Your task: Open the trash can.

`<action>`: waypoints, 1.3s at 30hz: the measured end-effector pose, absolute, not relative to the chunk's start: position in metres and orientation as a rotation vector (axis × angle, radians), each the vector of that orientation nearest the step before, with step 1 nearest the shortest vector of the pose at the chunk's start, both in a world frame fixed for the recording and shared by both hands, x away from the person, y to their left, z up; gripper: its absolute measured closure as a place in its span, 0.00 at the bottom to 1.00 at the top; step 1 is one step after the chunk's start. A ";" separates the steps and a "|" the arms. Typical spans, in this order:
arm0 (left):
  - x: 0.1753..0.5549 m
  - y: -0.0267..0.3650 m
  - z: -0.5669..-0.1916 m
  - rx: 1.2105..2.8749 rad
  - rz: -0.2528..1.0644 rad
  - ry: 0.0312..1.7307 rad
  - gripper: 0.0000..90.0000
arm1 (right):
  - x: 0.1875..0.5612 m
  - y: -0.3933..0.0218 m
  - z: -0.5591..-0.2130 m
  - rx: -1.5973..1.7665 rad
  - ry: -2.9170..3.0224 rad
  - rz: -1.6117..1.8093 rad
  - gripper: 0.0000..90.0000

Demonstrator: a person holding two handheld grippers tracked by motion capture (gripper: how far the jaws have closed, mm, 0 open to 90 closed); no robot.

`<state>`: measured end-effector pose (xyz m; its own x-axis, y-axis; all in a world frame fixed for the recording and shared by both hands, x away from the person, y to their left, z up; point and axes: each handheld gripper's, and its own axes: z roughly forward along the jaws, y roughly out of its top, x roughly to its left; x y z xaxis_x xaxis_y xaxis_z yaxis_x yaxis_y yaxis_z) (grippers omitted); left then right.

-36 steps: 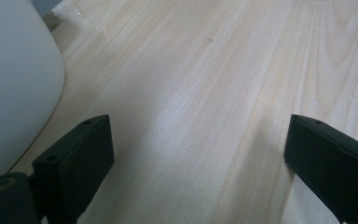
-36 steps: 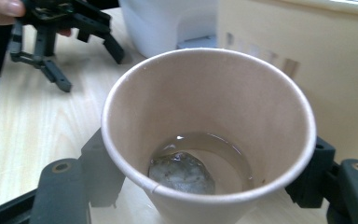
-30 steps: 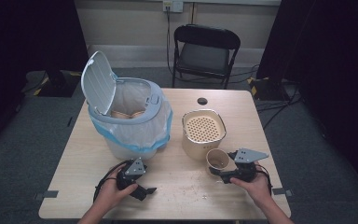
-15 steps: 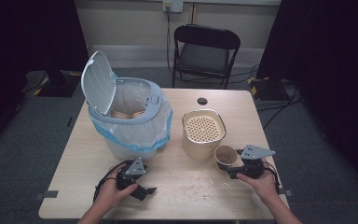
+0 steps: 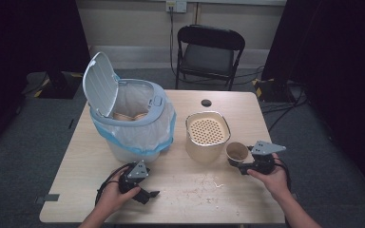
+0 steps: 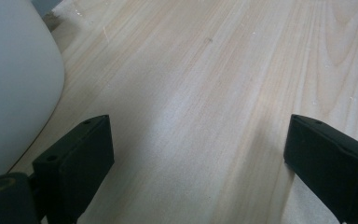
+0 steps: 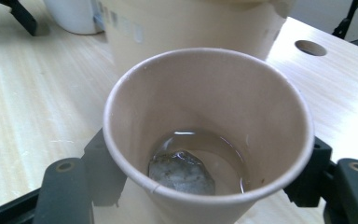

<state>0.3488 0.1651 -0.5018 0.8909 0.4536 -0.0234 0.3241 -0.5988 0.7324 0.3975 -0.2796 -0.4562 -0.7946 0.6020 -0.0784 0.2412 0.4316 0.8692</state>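
Paper cup (image 7: 208, 135): tan, plain, open top, upright with a slight tilt. Inside is a shallow pool of clear liquid and a soggy grey-green tea bag (image 7: 181, 171) lying flat on the bottom. Rim is round, not crushed. The cup sits clamped between the jaws of the right gripper (image 5: 243, 166), pads pressing its lower wall on both sides. Position: right part of the tabletop (image 5: 247, 199), just beside the beige perforated-lid container (image 5: 207, 135), on its right.

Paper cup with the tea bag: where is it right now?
In the high view the paper cup sits at the table's right side, between the right gripper's fingers, just right of the beige strainer container.
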 end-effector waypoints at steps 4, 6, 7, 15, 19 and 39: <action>0.349 0.165 -0.502 2.262 0.210 0.555 0.08 | 0.405 -0.285 -0.454 0.733 2.300 1.301 0.32; 0.349 0.165 -0.502 2.262 0.210 0.555 0.08 | 0.408 -0.287 -0.453 0.752 2.293 1.304 0.32; 0.349 0.165 -0.502 2.263 0.213 0.556 0.08 | 0.410 -0.288 -0.453 0.756 2.288 1.304 0.32; 0.349 0.165 -0.502 2.264 0.212 0.551 0.08 | 0.425 -0.289 -0.447 0.767 2.263 1.285 0.32; 0.349 0.165 -0.502 2.263 0.213 0.552 0.08 | 0.433 -0.287 -0.443 0.768 2.266 1.270 0.32; 0.349 0.165 -0.502 2.278 0.221 0.539 0.07 | 0.475 -0.295 -0.419 0.786 2.213 1.197 0.33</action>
<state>0.3494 0.1654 -0.5016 0.8955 0.4450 -0.0079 0.3116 -0.6142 0.7250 0.4746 -0.2954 -0.4188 -0.7081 0.6893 -0.1532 0.2490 0.4468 0.8593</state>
